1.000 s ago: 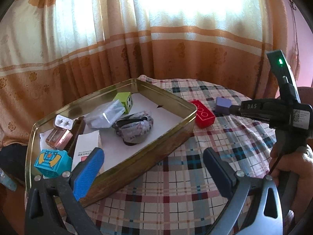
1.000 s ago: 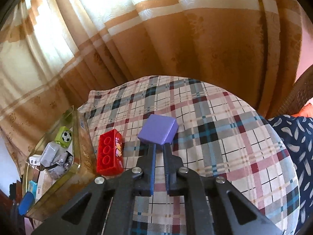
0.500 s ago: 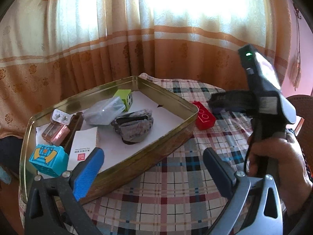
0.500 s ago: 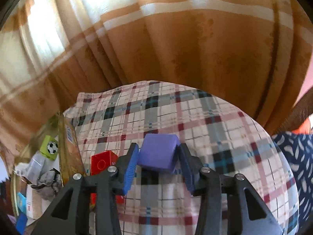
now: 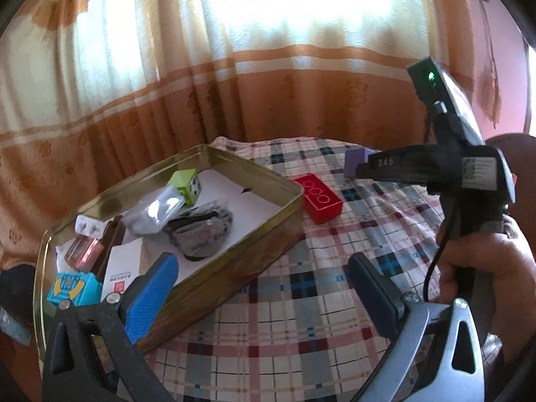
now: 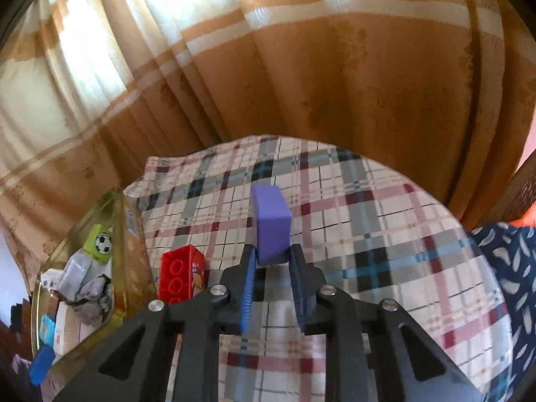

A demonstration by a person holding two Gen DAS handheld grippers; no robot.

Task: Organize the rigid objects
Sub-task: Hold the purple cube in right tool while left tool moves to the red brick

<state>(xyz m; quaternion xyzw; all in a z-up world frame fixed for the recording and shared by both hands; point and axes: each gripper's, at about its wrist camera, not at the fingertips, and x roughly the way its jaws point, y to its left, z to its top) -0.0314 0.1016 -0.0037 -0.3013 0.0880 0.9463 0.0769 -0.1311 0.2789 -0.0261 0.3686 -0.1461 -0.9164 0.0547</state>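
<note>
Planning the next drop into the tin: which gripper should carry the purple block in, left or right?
Right. The right gripper has its jaws already clamped on the purple block, and the gold tin lies close beside it. The left gripper is open, holding nothing.

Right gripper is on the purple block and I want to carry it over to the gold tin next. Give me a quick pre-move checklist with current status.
1. Grip: the right gripper has its blue pads on both sides of the purple foam-like block - ok.
2. Hold depth: the pads catch only the block's near end; most of it sticks out ahead - not ok.
3. Block clear of the plaid tablecloth: cannot tell.
4. Path: the red studded plastic brick lies between the block and the gold metal tin - not ok for a low sweep, lift over it.
5. Drop space: bare white liner at the tin's far end - ok.
6. Left gripper: open, empty, near the tin's front wall - ok.
</note>
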